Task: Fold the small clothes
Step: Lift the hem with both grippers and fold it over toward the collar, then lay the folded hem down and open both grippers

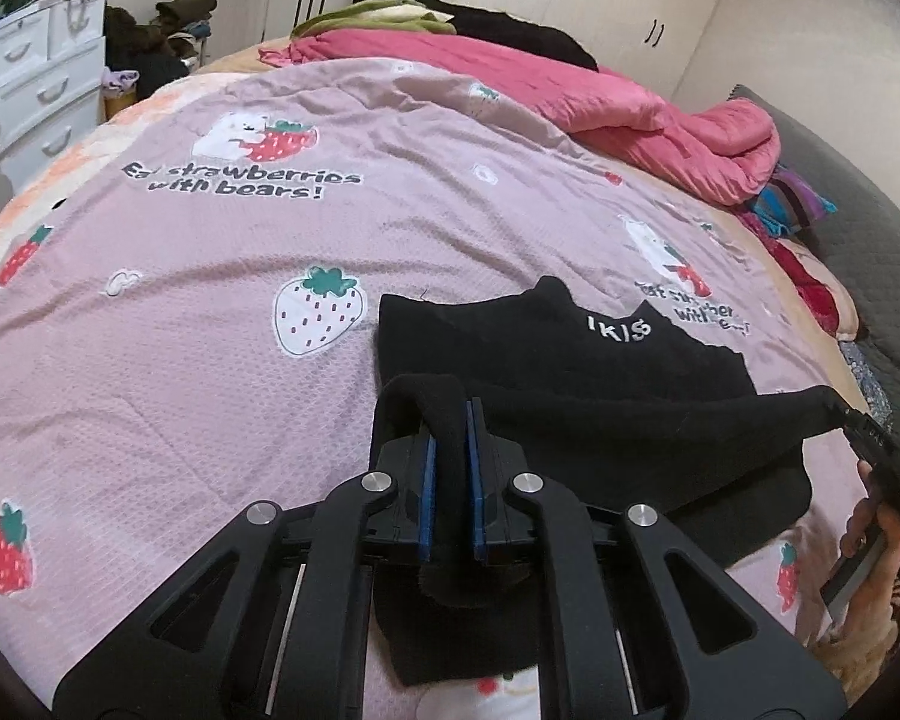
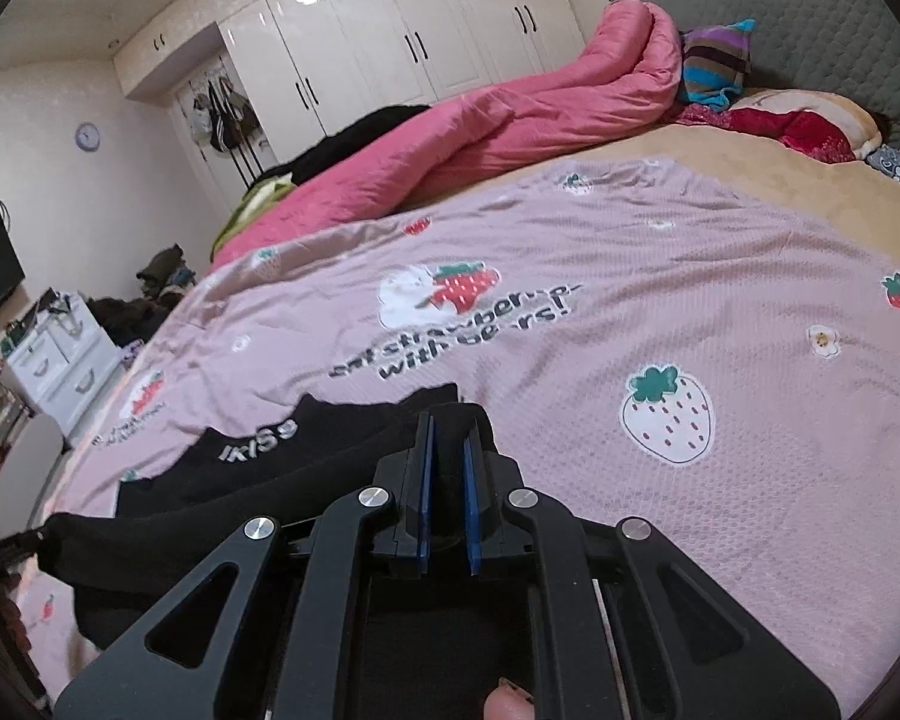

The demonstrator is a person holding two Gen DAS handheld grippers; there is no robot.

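A small black garment [image 1: 600,396] with white lettering lies on the pink strawberry bedspread [image 1: 210,312]. My left gripper [image 1: 450,414] is shut on a bunched corner of it, lifted off the bed. The right gripper shows at the right edge of the left wrist view [image 1: 870,432], holding the opposite corner, with the edge stretched between them. In the right wrist view my right gripper [image 2: 448,426] is shut on the black garment [image 2: 258,480], and the cloth runs left to the left gripper's tip [image 2: 12,546]. The far part of the garment lies flat.
A rolled pink quilt [image 1: 660,126] lies along the far side of the bed, with a striped pillow [image 2: 717,60] and grey headboard [image 2: 810,6]. White drawers [image 1: 36,84] and piled clothes [image 1: 156,42] stand beyond the bed. White wardrobes [image 2: 390,42] line the wall.
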